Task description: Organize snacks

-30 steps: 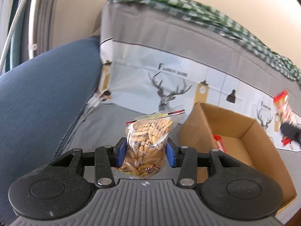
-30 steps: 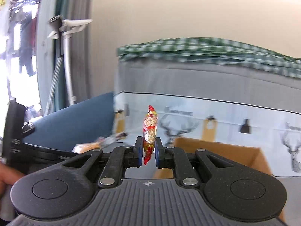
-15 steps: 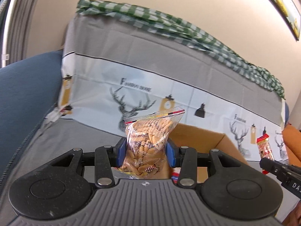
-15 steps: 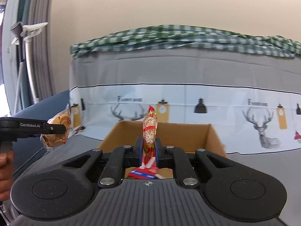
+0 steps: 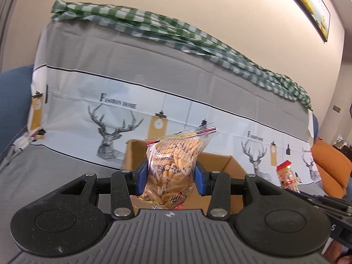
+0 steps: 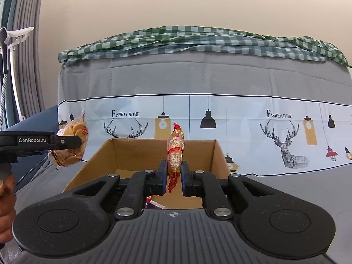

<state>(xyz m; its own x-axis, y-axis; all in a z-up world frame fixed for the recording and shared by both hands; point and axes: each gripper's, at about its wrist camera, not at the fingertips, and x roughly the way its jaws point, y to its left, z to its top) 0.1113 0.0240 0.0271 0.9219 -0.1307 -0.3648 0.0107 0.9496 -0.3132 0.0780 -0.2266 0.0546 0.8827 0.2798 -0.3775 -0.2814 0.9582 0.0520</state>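
My left gripper (image 5: pixel 169 179) is shut on a clear zip bag of biscuits (image 5: pixel 173 165) and holds it upright in front of an open cardboard box (image 5: pixel 222 160). The same bag (image 6: pixel 70 145) shows left of the box in the right wrist view. My right gripper (image 6: pixel 173 173) is shut on a narrow red-and-gold packet of peanuts (image 6: pixel 175 151), held upright above the near edge of the cardboard box (image 6: pixel 132 156). That packet (image 5: pixel 286 176) also shows at the right of the left wrist view. A red snack pack (image 6: pixel 154 203) lies inside the box.
The box stands on a sofa seat under a grey cover printed with deer (image 6: pixel 283 140). A green checked cloth (image 6: pixel 198 41) lies along the sofa back. A blue armrest (image 5: pixel 13 101) is at the left, an orange cushion (image 5: pixel 330 165) at the right.
Both grippers have swung toward the box and now face it head on, each still holding its snack. The right gripper has come closer to the box.
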